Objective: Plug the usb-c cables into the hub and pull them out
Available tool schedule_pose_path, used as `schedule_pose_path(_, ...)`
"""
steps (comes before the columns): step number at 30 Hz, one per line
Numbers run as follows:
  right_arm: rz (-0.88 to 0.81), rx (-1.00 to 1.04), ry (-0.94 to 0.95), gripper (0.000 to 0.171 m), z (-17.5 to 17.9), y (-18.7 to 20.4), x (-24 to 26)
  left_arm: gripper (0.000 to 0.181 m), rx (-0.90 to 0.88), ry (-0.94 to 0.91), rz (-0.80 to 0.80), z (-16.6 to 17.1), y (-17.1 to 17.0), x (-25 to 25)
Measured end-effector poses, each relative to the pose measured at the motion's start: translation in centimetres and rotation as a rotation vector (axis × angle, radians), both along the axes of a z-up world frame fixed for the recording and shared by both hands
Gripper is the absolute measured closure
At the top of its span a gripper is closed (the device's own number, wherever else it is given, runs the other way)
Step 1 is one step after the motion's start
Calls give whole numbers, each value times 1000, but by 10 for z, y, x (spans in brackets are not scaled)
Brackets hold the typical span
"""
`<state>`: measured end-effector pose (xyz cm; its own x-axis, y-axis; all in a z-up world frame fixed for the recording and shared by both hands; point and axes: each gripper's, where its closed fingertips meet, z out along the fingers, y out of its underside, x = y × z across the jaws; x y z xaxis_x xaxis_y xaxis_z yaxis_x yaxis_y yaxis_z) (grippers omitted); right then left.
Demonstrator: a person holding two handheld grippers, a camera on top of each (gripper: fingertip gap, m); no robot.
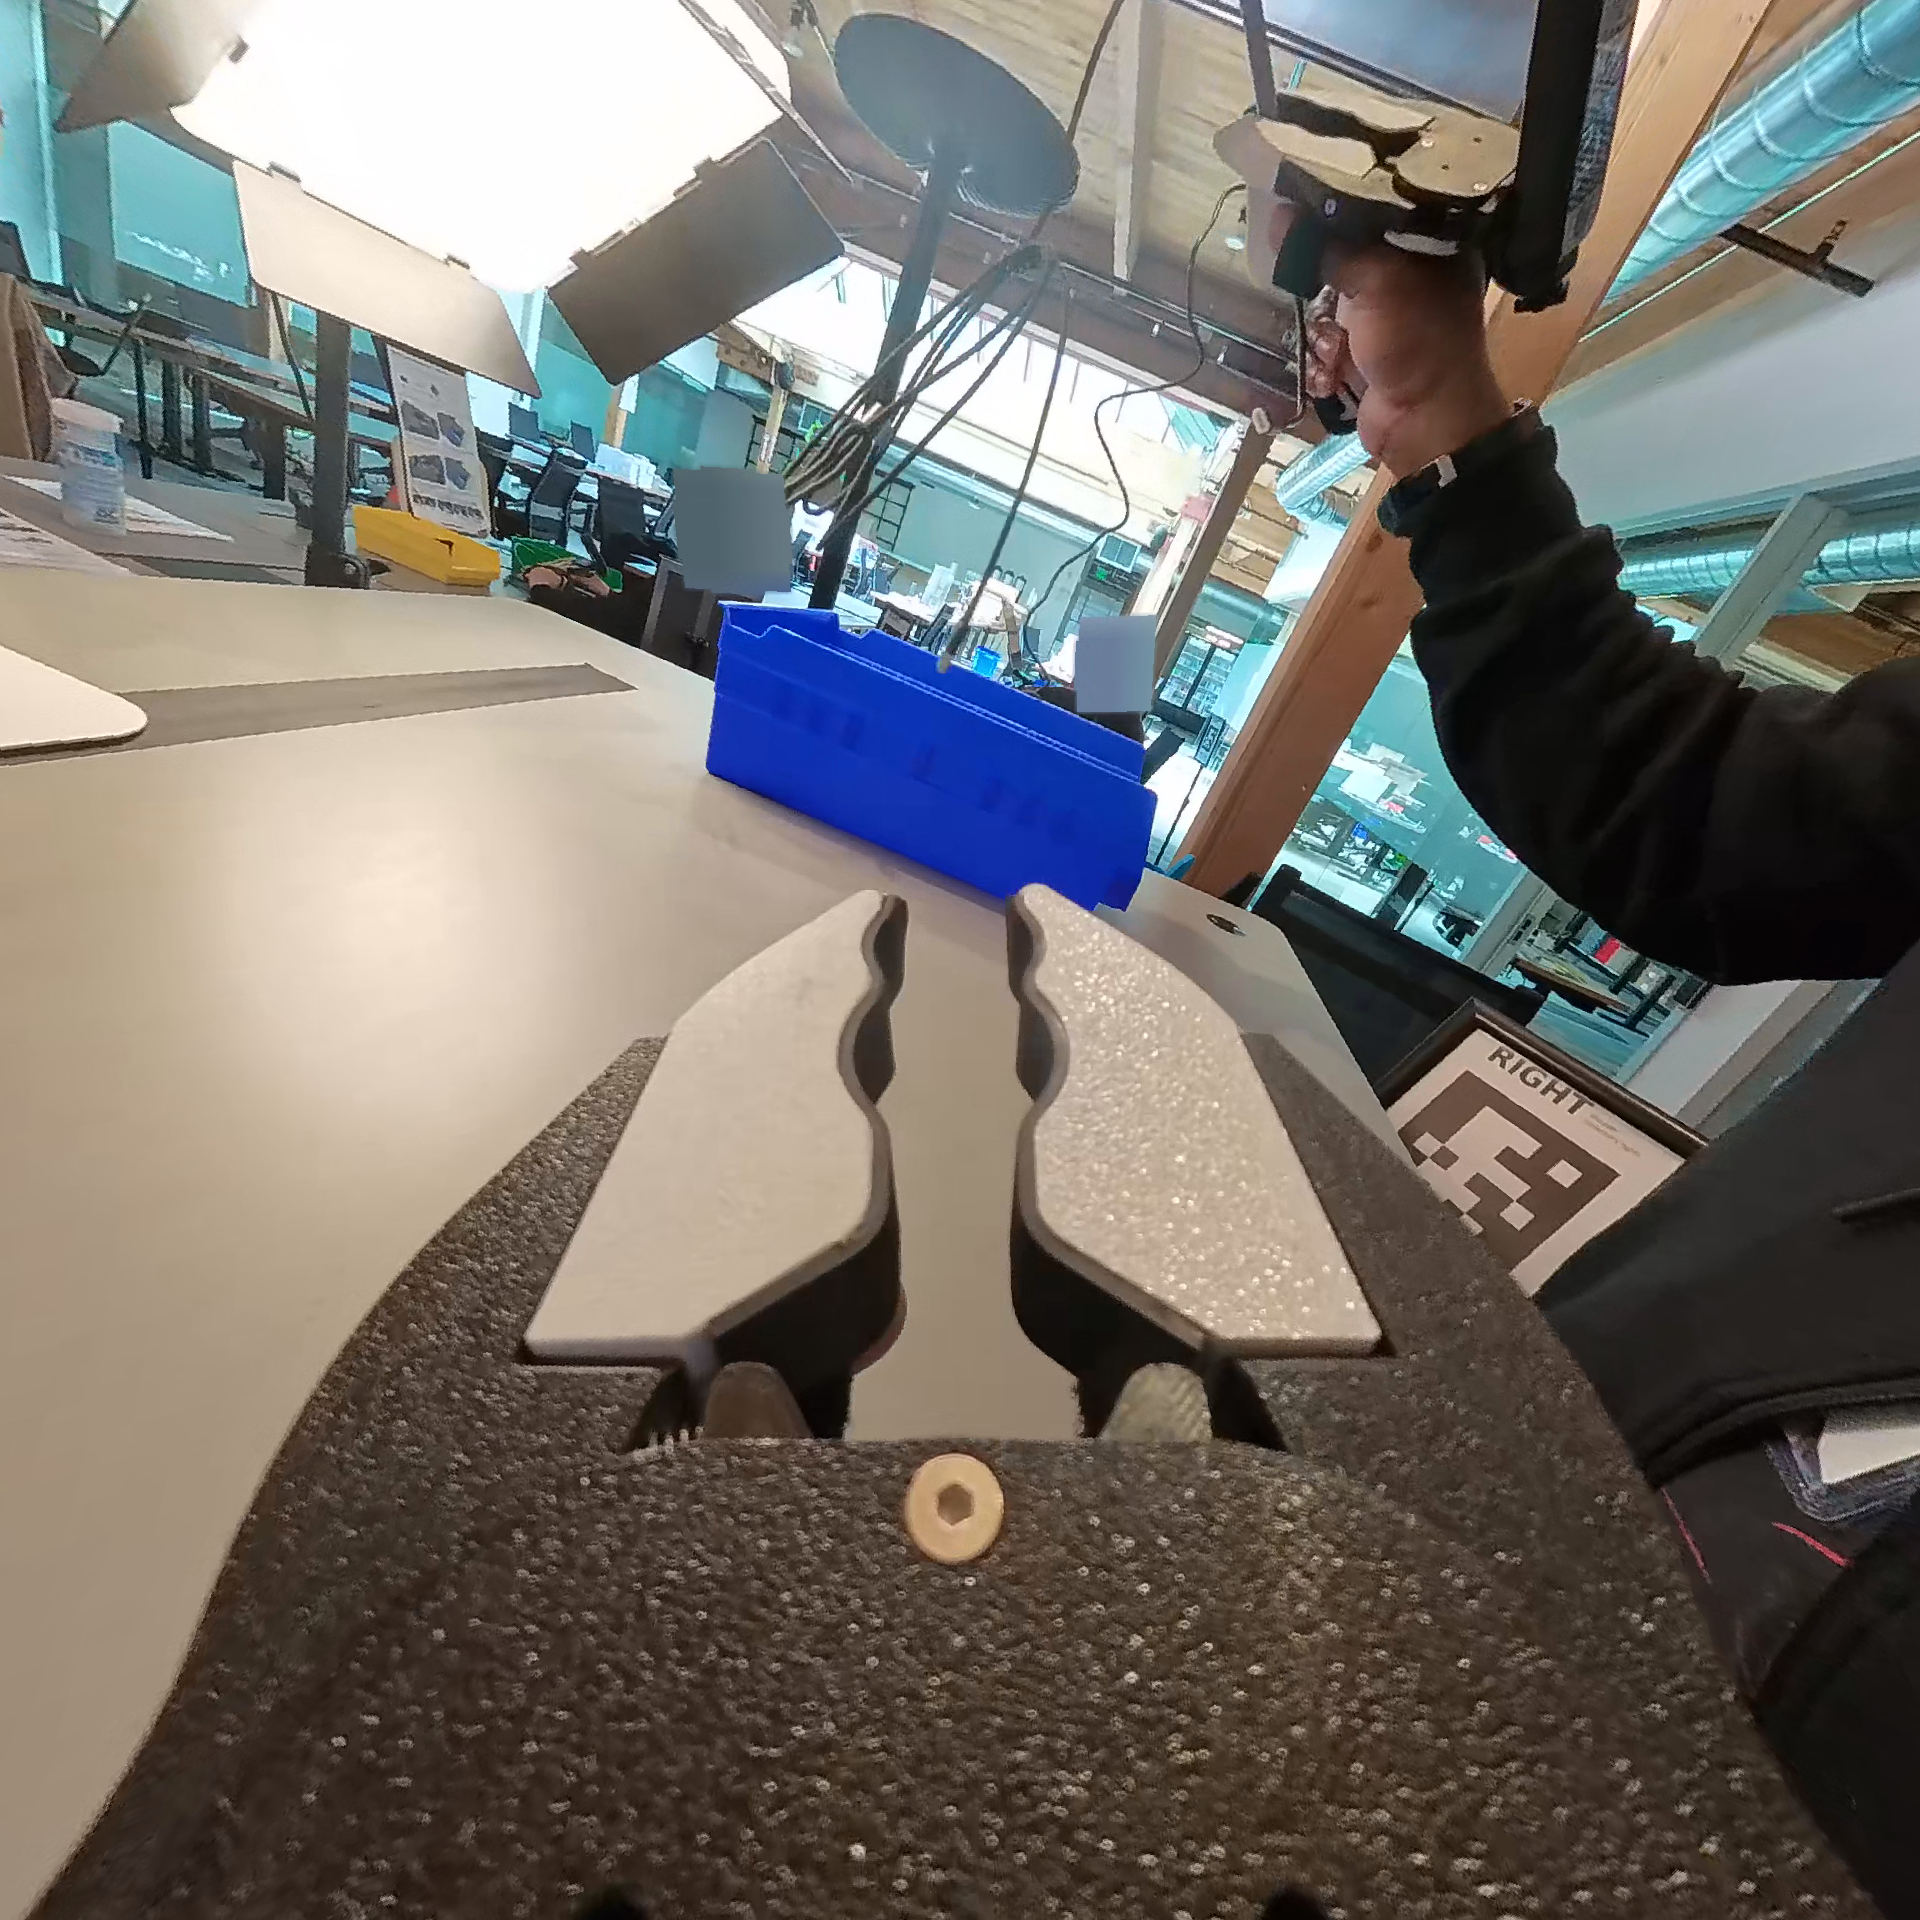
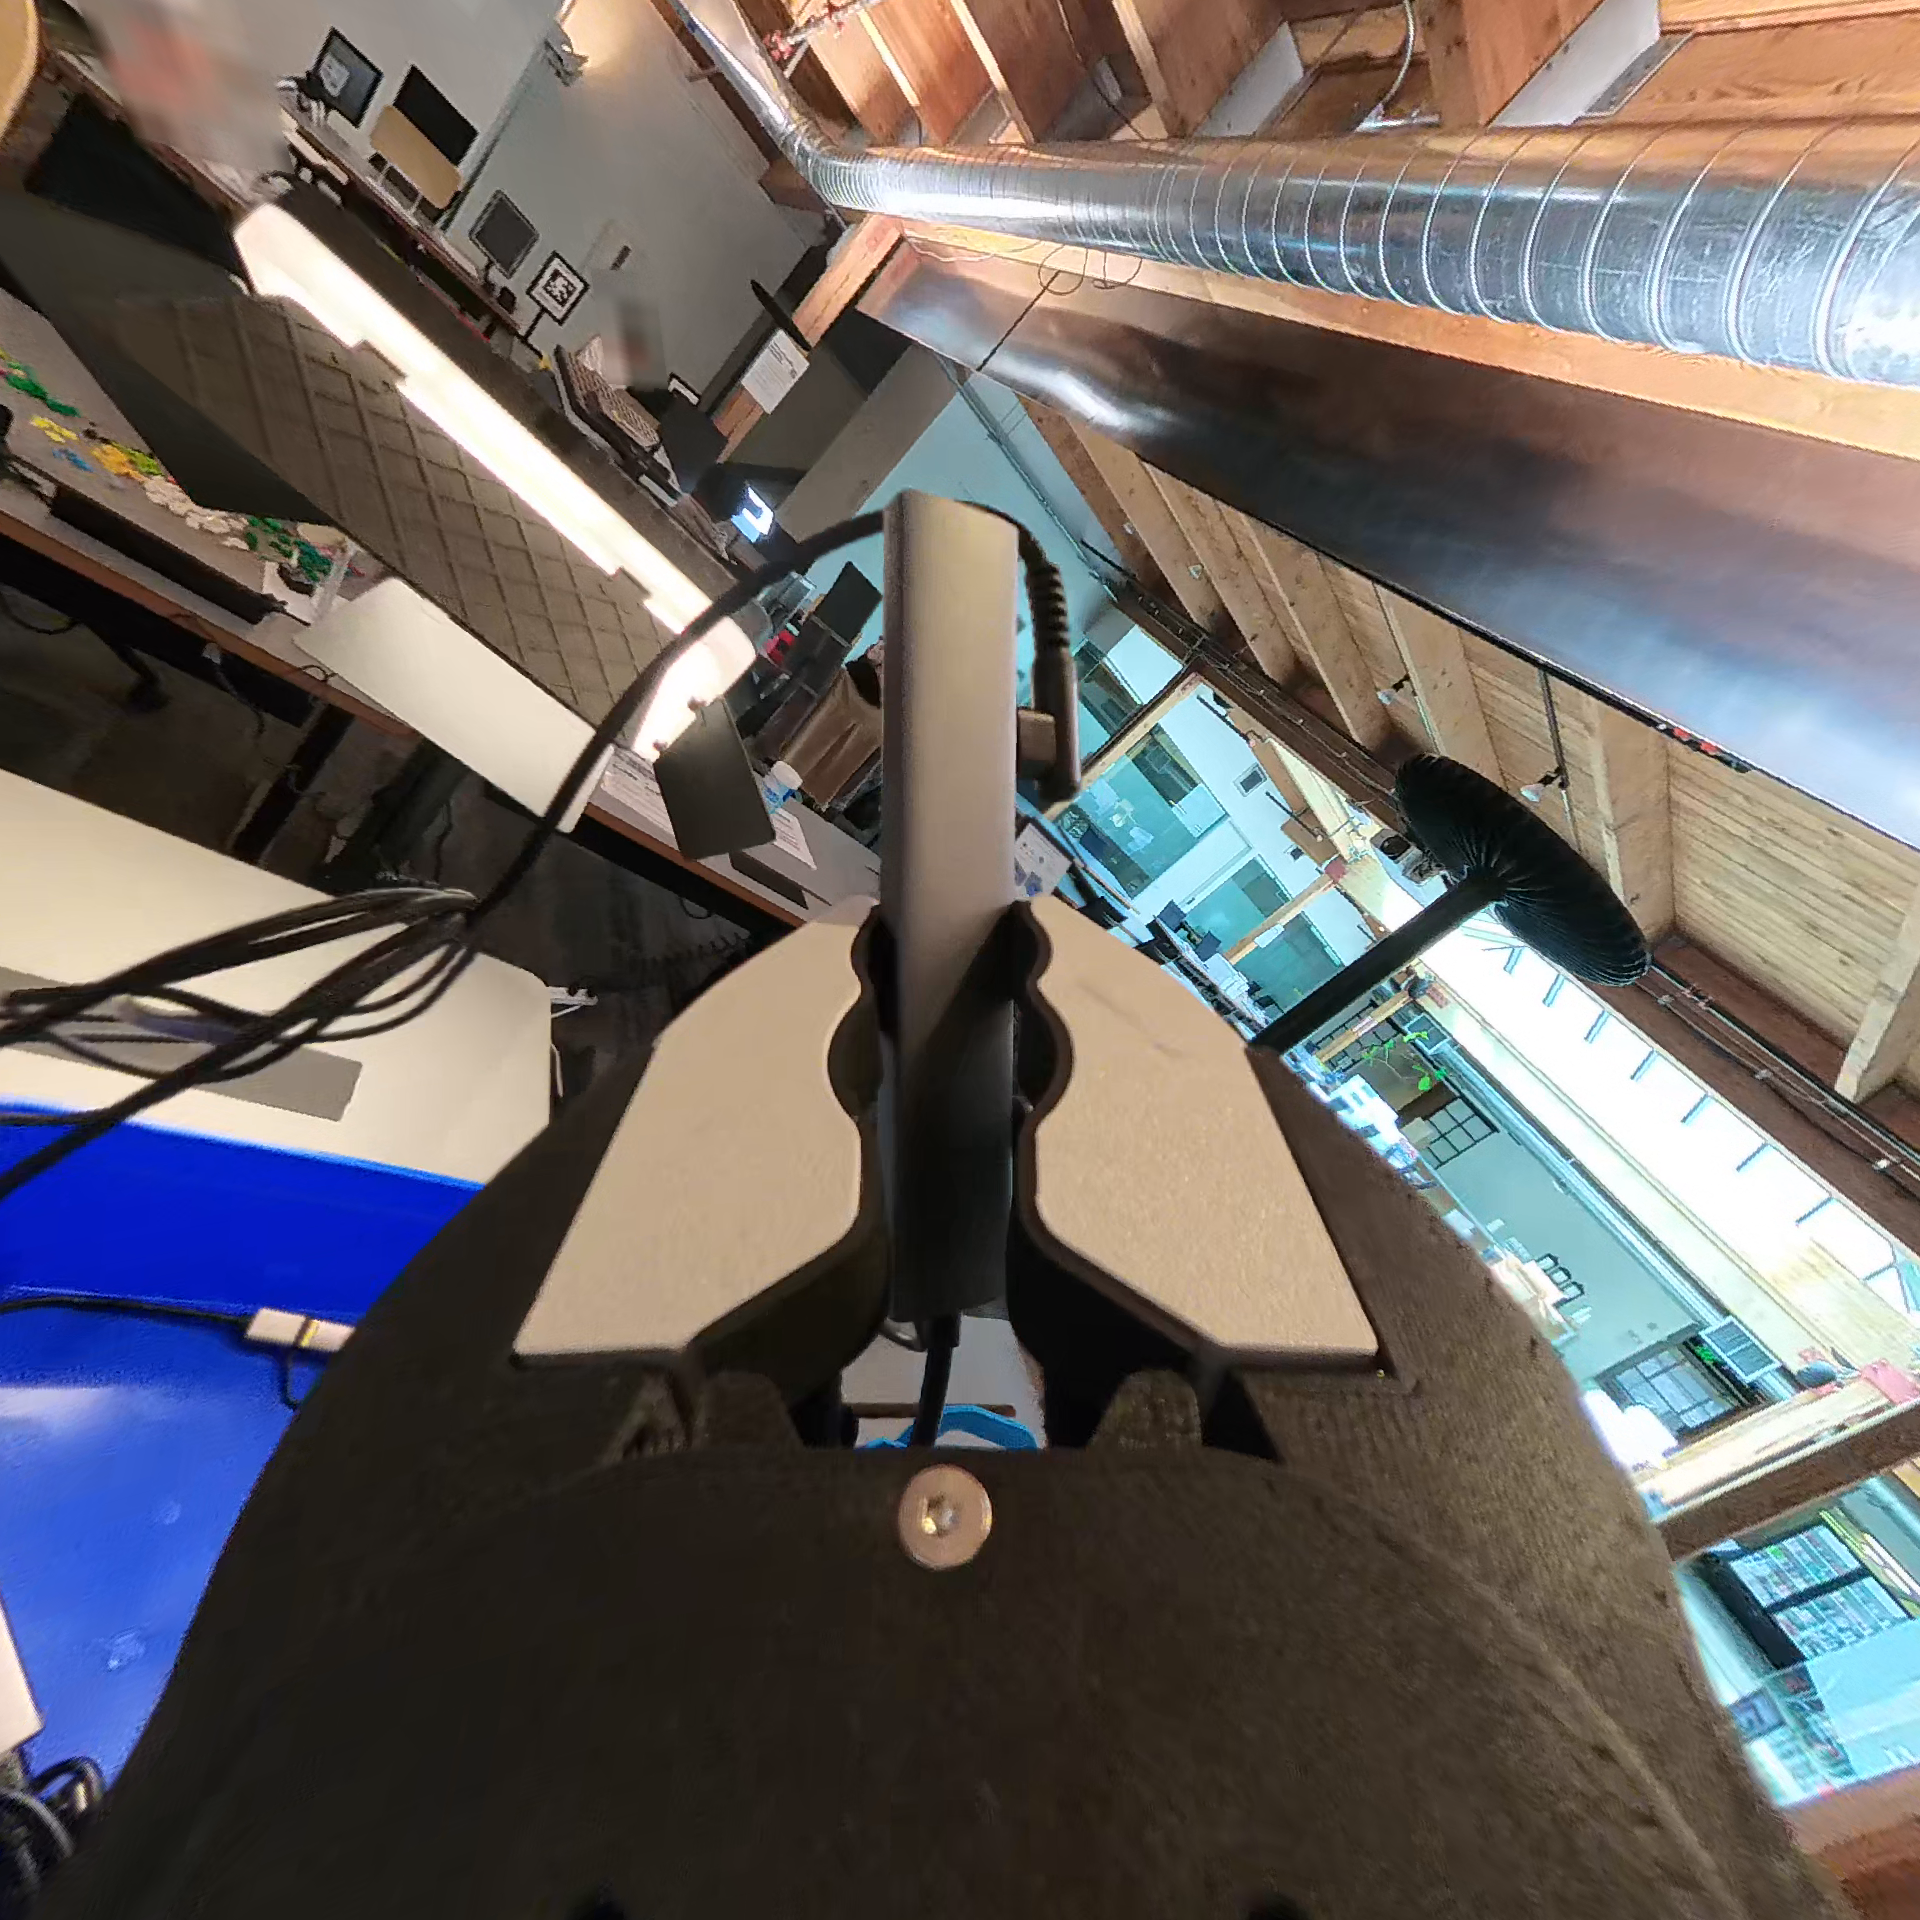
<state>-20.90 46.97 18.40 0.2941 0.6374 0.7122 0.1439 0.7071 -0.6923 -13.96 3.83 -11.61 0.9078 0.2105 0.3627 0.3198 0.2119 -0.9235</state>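
My right gripper (image 2: 948,935) is shut on a slim grey hub (image 2: 951,727) and holds it high, pointing up toward the ceiling. A black usb-c plug (image 2: 1047,717) sits in the hub's right side, and its cable loops over the top. Several black cables (image 2: 312,956) hang down to the left toward the blue bin (image 2: 156,1455). In the left wrist view the right gripper (image 1: 1351,156) is raised at the top right in a hand, with the cables (image 1: 935,395) trailing into the blue bin (image 1: 914,769). My left gripper (image 1: 956,914) is slightly open and empty, low over the grey table (image 1: 312,987).
The person's dark sleeve (image 1: 1662,748) crosses the right side. A framed marker card (image 1: 1507,1153) stands past the table's right edge. A white pad (image 1: 52,707) and a grey strip (image 1: 364,691) lie at the far left. A white connector (image 2: 296,1330) lies in the bin. One gripper's finger ends stand about 55 cm off the other's.
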Motion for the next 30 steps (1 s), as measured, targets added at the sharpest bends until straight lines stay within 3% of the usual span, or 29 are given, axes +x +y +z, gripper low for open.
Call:
schedule_pose_path(7,20,-32,47,149,20,-6,-2,162,-10,-6,-6,-2,2,0)
schedule_pose_path(24,13,6,238,150,150,-38,7,162,-4,-33,-3,-3,-1,-3)
schedule_pose_path(30,2,1,240,149,157,-41,7,162,-35,-28,-10,-6,2,-1)
